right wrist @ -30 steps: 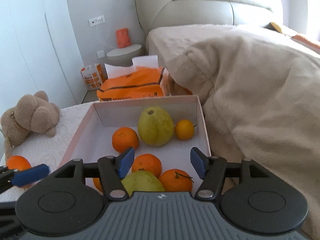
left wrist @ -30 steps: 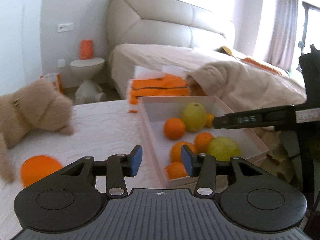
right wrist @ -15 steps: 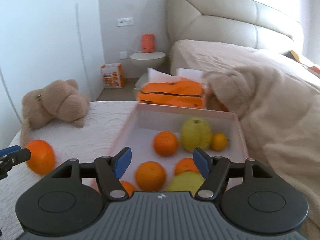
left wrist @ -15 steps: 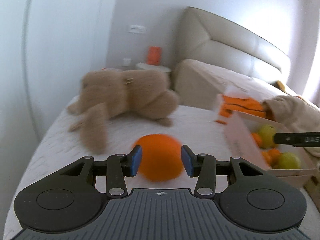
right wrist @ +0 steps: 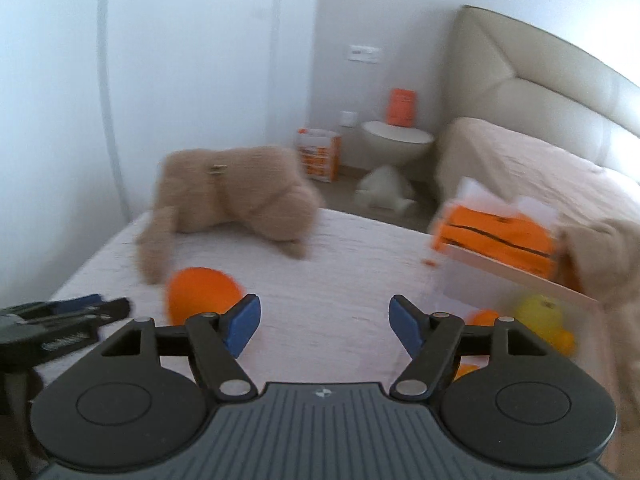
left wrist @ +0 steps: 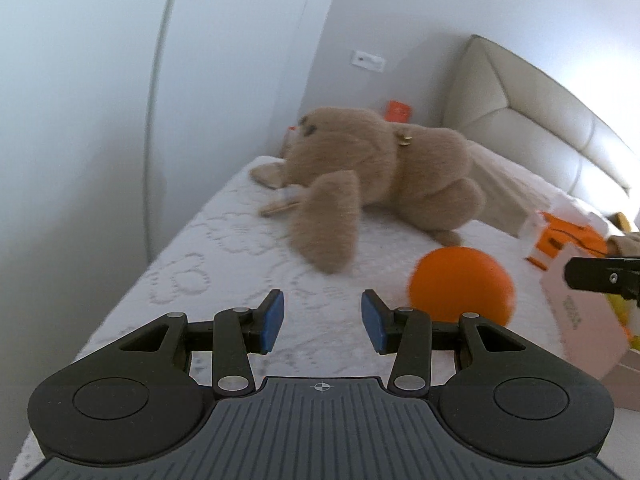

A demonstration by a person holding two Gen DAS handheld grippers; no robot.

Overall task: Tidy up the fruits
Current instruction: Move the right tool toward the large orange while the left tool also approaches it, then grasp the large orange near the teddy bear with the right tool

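Four fingers [left wrist: 272, 322], one loose orange [left wrist: 460, 284]

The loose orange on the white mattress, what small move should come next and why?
Probably shift the left gripper toward the orange until the fruit sits between its fingers. Its jaws are open with nothing between them, and the orange lies just off to one side, outside the box, by the plush toy.

Loose orange [left wrist: 461, 284] on mattress, beside fruit box [left wrist: 584, 320]
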